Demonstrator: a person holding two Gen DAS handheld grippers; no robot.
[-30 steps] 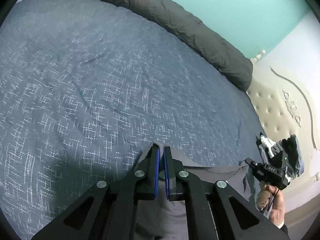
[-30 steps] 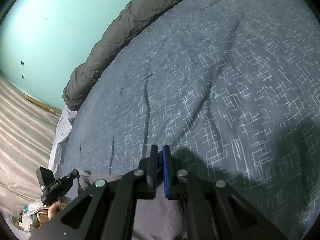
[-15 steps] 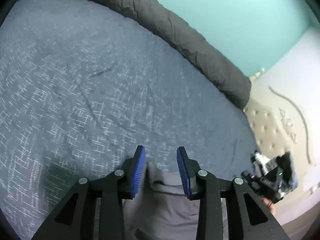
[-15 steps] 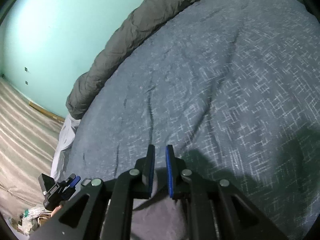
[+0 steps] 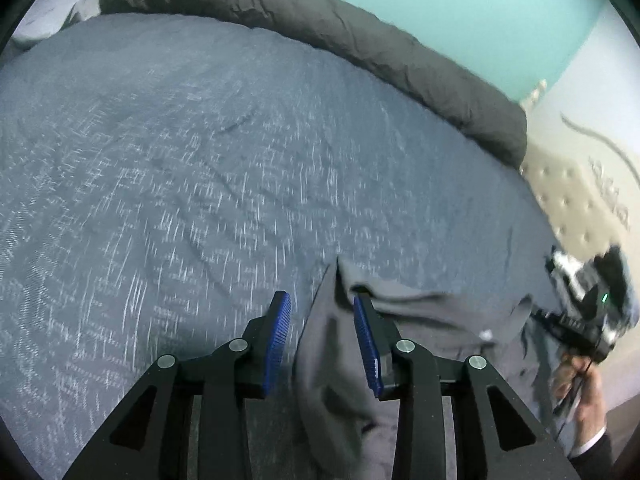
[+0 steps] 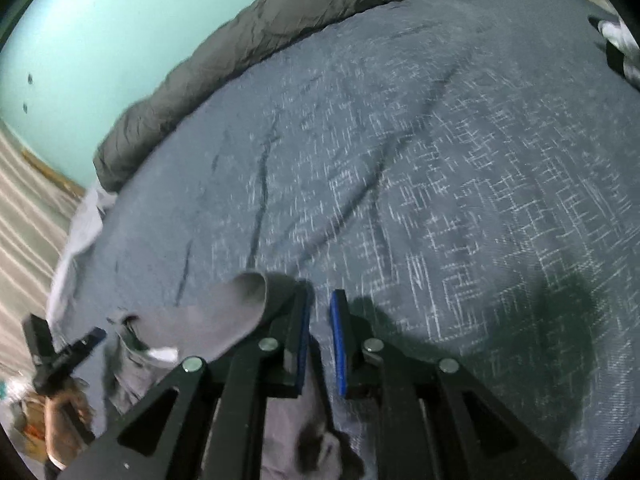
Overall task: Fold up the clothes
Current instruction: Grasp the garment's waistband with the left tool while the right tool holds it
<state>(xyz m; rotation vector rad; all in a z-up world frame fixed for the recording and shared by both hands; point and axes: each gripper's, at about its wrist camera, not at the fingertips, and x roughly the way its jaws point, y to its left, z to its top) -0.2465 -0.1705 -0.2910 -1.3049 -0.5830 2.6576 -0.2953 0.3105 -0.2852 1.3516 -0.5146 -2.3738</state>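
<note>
A grey garment (image 5: 420, 316) lies rumpled on the blue-grey patterned bedspread (image 5: 200, 168) near the bed's front edge. My left gripper (image 5: 322, 304) is open just above the garment's left end, which lies loose between the blue pads. In the right wrist view the same garment (image 6: 224, 316) lies to the left of my right gripper (image 6: 320, 300), which is open with a narrow gap and holds nothing. The garment's raised corner sits beside its left finger. Each view shows the other gripper at its edge.
A rolled dark grey duvet (image 5: 360, 40) runs along the far side of the bed below the teal wall (image 6: 100, 20). A cream tufted headboard (image 5: 576, 200) stands at the right. Striped floor (image 6: 28, 208) lies off the bed's left end.
Both grippers were shut on the garment's corners one second ago. Both have opened and let go, and the garment has dropped onto the bedspread. The left gripper opened wider than the right.
</note>
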